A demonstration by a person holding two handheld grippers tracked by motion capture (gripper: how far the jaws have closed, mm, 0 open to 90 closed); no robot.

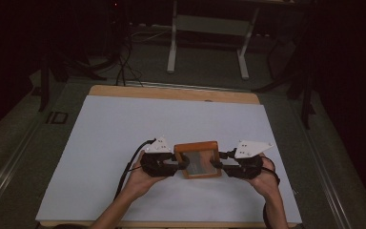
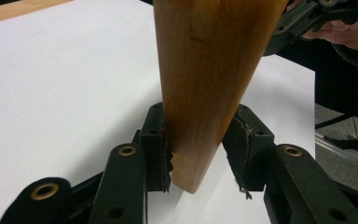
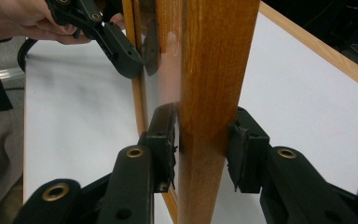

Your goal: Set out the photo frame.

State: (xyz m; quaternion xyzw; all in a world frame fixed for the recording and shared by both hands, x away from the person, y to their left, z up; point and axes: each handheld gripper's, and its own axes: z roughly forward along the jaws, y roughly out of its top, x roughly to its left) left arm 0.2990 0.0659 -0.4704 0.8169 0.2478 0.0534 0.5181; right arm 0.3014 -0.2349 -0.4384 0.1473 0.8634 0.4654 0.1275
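Two grippers clamped on one wooden frame (image 1: 198,159): left gripper (image 1: 180,164) half-closed on its left rail, right gripper (image 1: 218,164) likewise on the opposite rail (image 3: 214,93). Held tilted just above the near middle of the white table sheet (image 1: 124,143), glass pane (image 3: 161,60) facing up. Seemingly mid-carry; next, probably lowering level with both hands together, then letting go evenly.

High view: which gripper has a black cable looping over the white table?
The left gripper, on the orange wooden frame's left side; its cable curls leftward.
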